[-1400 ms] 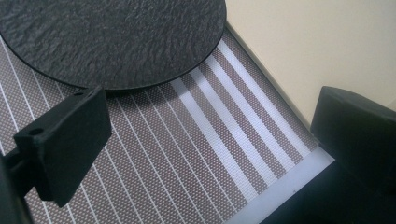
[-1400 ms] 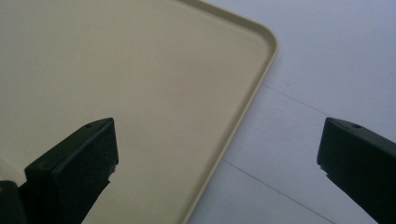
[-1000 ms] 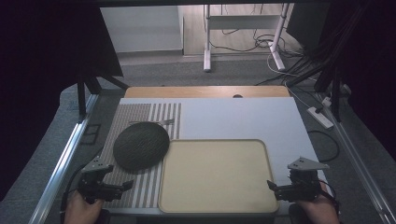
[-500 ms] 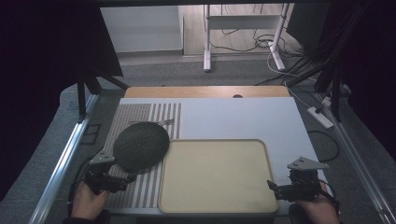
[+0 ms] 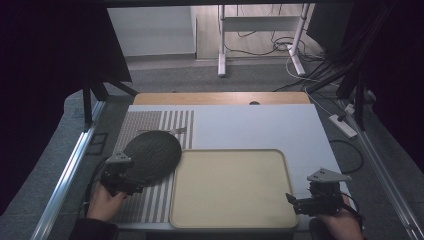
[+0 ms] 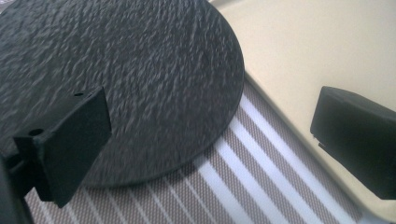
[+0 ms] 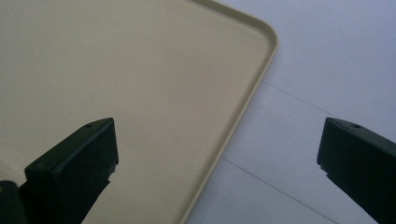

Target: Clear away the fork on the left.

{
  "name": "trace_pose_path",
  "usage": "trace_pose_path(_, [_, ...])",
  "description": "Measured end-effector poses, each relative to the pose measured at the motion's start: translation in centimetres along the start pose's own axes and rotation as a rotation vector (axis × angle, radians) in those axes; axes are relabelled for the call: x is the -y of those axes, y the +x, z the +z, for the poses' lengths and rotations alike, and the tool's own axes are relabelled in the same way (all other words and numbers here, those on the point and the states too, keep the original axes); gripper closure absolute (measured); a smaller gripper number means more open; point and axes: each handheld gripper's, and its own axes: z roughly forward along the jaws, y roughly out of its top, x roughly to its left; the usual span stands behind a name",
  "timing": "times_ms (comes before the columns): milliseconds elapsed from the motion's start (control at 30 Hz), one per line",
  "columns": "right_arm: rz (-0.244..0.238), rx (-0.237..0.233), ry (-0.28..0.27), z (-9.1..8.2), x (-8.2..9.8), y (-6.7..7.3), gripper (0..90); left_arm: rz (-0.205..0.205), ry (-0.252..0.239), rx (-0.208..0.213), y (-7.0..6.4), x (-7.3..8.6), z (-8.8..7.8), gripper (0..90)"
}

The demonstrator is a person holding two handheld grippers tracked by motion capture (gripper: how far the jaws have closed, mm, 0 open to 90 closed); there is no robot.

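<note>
A round dark textured plate point(image 5: 150, 156) lies on a striped grey-and-white placemat point(image 5: 150, 197), its right edge beside a beige tray point(image 5: 232, 187). My left gripper point(image 5: 127, 184) hovers open at the plate's near-left rim. In the left gripper view the plate point(image 6: 135, 84) spreads between the wide-apart jaws, with striped mat point(image 6: 243, 186) below and the tray point(image 6: 317, 51) at right. My right gripper point(image 5: 300, 204) stands open at the tray's near-right corner. In the right gripper view the tray rim point(image 7: 243, 107) runs between its jaws, nothing held.
The white tabletop point(image 5: 255, 127) stretches behind the tray, with a wooden strip point(image 5: 220, 98) along its far edge. Metal rails point(image 5: 70, 170) frame both sides. A power strip point(image 5: 342, 126) and cables lie on the floor at right.
My left gripper has moved forward and right, up to the plate's near rim. The right gripper has barely moved.
</note>
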Motion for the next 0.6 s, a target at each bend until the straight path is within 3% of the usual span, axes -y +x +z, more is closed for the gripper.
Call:
trace_pose_path(233, [-0.002,-0.001,0.001,0.0,0.0,0.0,0.0,-0.015,0.008,0.022,0.9,-1.9,1.4,0.0])
trace_pose_path(600, [-0.006,-0.002,0.008,0.0,0.0,0.0,0.0,0.033,0.040,0.011,1.5,-4.9,3.8,0.0])
